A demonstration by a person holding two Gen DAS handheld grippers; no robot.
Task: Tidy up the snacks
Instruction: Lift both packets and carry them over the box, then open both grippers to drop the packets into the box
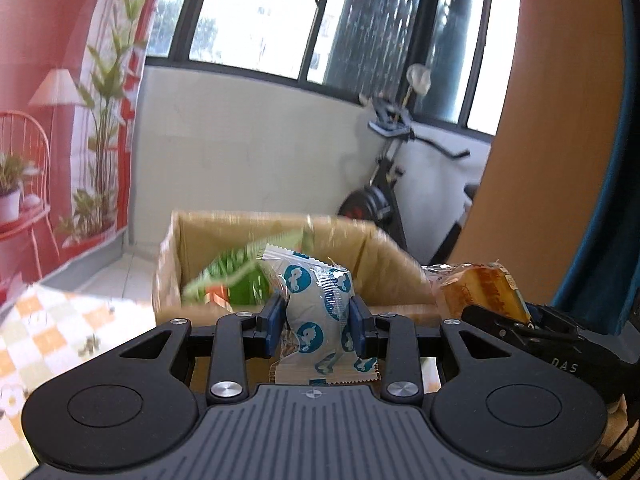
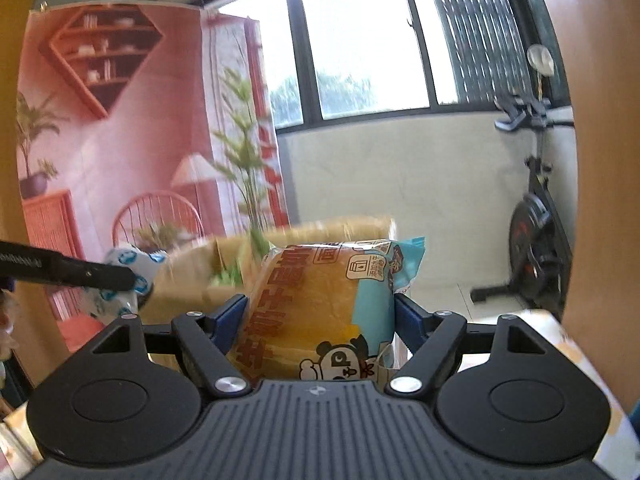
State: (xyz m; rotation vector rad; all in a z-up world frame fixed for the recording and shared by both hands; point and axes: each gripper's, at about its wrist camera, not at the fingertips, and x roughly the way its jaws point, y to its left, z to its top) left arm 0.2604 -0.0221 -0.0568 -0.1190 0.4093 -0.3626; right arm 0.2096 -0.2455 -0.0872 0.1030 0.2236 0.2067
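Both grippers loaded, each clamped on one snack.

My left gripper (image 1: 319, 326) is closed across the middle of a white packet with blue round prints (image 1: 318, 308), dead centre of the left wrist view, upright, crimped seam hanging at 6 o'clock. The film is pinched in at the pads, so my read is light, soft, mostly air inside. Slippery foil; a mid-body hold is right, the seam ends would just fold.

My right gripper (image 2: 320, 322) is clamped across a wrapped yellow cake loaf (image 2: 316, 312), clear film with a teal end and a cartoon panda. The jaws stand wider here. It looks spongy: it will crush if squeezed harder, so I'd hold it by the flat sides and keep the force low. Wrapper is glossy, may slide if tilted.

Open cardboard box (image 1: 360, 248) sits just beyond both packets at 12 o'clock, with a green packet (image 1: 236, 280) inside, blurred. Checked cloth on the worktop (image 1: 48, 328) at 8 o'clock in the left view. In the right wrist view the left gripper and its packet show at 9 o'clock, near but apart from the loaf.

Judgement: both go into the box next; lower gently, don't drop the loaf onto the green packet.
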